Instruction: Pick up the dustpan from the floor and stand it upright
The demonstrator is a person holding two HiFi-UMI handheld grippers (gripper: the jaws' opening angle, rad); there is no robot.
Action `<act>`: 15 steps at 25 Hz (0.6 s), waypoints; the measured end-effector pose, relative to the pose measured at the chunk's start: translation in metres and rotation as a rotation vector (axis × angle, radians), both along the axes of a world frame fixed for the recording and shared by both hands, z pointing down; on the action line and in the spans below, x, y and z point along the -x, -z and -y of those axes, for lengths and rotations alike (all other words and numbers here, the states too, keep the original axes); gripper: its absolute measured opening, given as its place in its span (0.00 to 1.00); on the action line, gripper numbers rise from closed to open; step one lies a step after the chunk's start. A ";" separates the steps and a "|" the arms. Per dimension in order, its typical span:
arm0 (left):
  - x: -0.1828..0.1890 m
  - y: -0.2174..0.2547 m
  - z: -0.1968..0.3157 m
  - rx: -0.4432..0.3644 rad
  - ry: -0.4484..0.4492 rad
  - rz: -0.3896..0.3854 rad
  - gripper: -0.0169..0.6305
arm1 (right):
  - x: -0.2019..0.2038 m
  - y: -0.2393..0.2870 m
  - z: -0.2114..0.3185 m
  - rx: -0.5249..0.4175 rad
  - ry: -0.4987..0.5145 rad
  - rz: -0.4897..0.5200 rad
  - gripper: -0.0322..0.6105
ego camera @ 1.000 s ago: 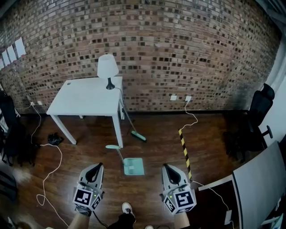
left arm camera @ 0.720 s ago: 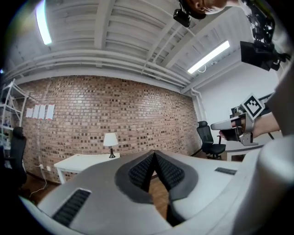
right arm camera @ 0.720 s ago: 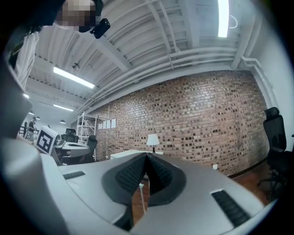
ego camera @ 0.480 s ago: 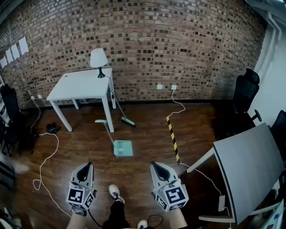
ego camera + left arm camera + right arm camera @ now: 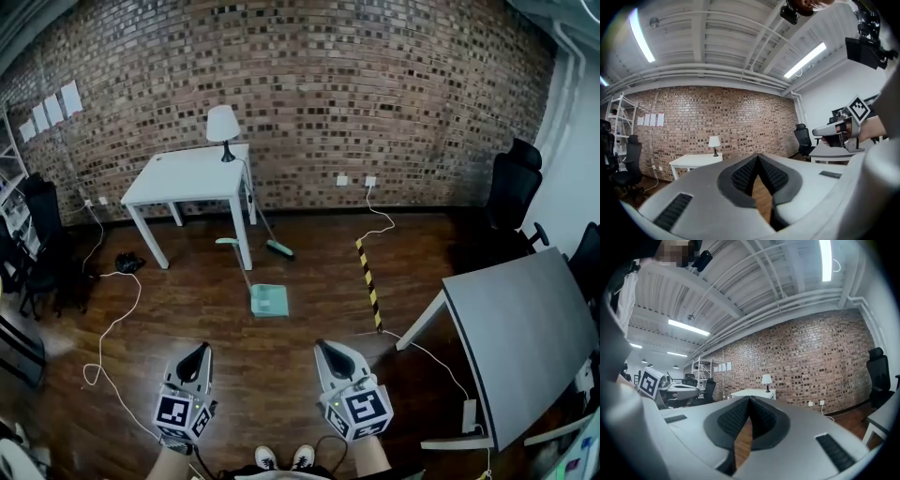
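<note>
A mint-green dustpan (image 5: 268,300) lies flat on the dark wooden floor in the head view, its long handle (image 5: 238,264) running up-left to a green grip beside the white table's leg. My left gripper (image 5: 199,352) and right gripper (image 5: 327,349) are held low at the frame's bottom, well short of the dustpan. Both point level toward the brick wall. Both are shut with nothing between the jaws. In the left gripper view the left gripper (image 5: 757,157) shows closed pads; the right gripper (image 5: 749,400) looks the same in its own view. The dustpan is hidden in both gripper views.
A white table (image 5: 190,176) with a lamp (image 5: 223,129) stands by the brick wall; a green broom (image 5: 278,248) leans beside it. A yellow-black floor strip (image 5: 369,284), white cables (image 5: 112,323), a grey table (image 5: 521,328) at right and black office chairs (image 5: 513,194) surround the floor.
The view has pulled back from the wall: the dustpan, once just ahead of the grippers, now lies farther off. A grey table has come into view at right. Both grippers stay shut.
</note>
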State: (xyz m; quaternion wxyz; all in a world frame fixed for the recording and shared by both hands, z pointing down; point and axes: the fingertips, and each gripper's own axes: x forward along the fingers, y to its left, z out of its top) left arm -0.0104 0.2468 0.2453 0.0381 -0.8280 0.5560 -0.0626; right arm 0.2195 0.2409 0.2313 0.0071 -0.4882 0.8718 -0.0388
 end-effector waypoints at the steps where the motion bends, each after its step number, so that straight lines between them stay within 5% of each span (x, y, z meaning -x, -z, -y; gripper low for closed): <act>1: 0.002 0.005 -0.003 -0.008 0.001 -0.002 0.03 | 0.004 0.004 -0.003 -0.001 0.003 0.014 0.03; 15: 0.018 0.028 -0.002 -0.053 -0.018 0.005 0.03 | 0.033 0.009 0.004 -0.003 -0.029 -0.048 0.03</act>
